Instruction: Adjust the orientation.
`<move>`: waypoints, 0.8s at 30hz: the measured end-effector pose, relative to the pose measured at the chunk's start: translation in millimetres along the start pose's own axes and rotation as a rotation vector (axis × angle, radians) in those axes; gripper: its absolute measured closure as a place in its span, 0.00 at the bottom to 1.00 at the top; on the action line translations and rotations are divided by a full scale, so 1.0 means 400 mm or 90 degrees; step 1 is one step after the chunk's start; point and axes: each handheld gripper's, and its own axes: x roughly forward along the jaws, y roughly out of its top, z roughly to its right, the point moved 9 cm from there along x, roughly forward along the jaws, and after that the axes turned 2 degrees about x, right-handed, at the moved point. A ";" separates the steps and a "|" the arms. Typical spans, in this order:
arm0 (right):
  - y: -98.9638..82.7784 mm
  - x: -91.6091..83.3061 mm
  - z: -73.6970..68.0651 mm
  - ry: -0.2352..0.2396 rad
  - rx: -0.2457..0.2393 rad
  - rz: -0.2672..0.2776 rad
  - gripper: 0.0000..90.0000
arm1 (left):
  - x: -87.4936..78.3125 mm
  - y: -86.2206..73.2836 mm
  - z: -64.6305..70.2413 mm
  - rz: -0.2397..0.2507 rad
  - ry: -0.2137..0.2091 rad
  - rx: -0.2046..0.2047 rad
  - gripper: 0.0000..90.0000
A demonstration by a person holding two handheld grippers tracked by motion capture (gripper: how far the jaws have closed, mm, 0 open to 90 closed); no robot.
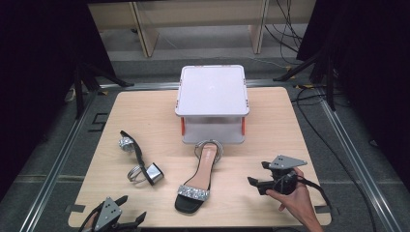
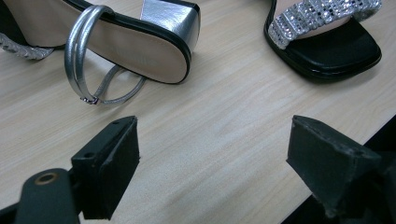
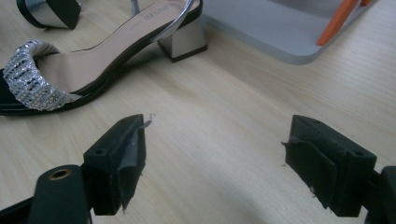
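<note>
**Two sandals out, nothing picked up yet**

Down at the near edge of the tabletop (image 1: 270,198), we have both grippers waiting; the left gripper (image 1: 129,209) sits at the front left corner with its fingers (image 2: 109,163) spread wide and empty; the right gripper (image 1: 257,174) hovers at the front right, held in a hand (image 1: 295,200), fingers (image 3: 122,158) likewise parted around bare wood. Between them stands the upright sandal (image 1: 199,179), toe toward us, heel just in front of the white box (image 1: 212,99); off to the left, the tipped sandal (image 1: 140,159) lies on its side, sole showing, ankle strap splayed on the wood. By our reading nothing is done so far; neither shoe is touched, the lid looks closed, and every grasp and placement is yet to come; each gripper faces the sandal nearest it.
</note>
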 end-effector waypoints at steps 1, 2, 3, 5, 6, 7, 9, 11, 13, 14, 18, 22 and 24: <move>0.001 0.003 0.001 -0.002 -0.009 0.001 0.23 | -0.001 -0.002 -0.002 -0.004 0.002 0.002 0.18; 0.001 0.004 -0.004 0.001 -0.006 -0.004 0.23 | -0.002 -0.004 -0.005 -0.008 0.004 0.004 0.18; 0.002 0.008 -0.005 0.000 -0.011 -0.005 0.24 | -0.002 -0.002 -0.005 -0.007 0.004 0.005 0.18; 0.001 0.015 -0.014 0.001 -0.007 -0.015 0.24 | -0.001 -0.005 -0.006 -0.014 0.005 0.010 0.18; 0.004 0.021 -0.012 0.002 -0.020 -0.014 0.25 | -0.001 -0.005 -0.006 -0.013 0.005 0.010 0.18; 0.006 0.026 -0.014 0.011 -0.021 -0.009 0.27 | -0.001 -0.002 -0.003 -0.006 0.002 0.000 0.18; 0.009 0.032 -0.020 0.016 -0.005 -0.011 0.27 | -0.003 -0.004 -0.008 -0.014 0.006 0.008 0.18; 0.016 0.040 -0.016 0.021 -0.011 -0.006 0.28 | 0.000 0.000 -0.002 -0.001 0.002 -0.004 0.18; 0.023 0.046 -0.015 0.020 -0.013 -0.009 0.28 | -0.002 -0.005 -0.008 -0.013 0.008 0.005 0.18; 0.026 0.049 -0.016 0.020 -0.025 -0.010 0.28 | -0.003 -0.004 -0.010 -0.015 0.008 0.007 0.18; 0.050 0.074 -0.042 0.025 -0.050 -0.019 0.30 | -0.002 -0.004 -0.007 -0.012 0.006 0.005 0.18; 0.071 0.117 -0.054 0.039 -0.074 -0.025 0.30 | 0.001 0.001 0.000 0.002 0.000 -0.009 0.18; 0.079 0.137 -0.056 0.030 -0.078 -0.032 0.30 | -0.001 -0.001 -0.004 -0.003 0.004 -0.001 0.18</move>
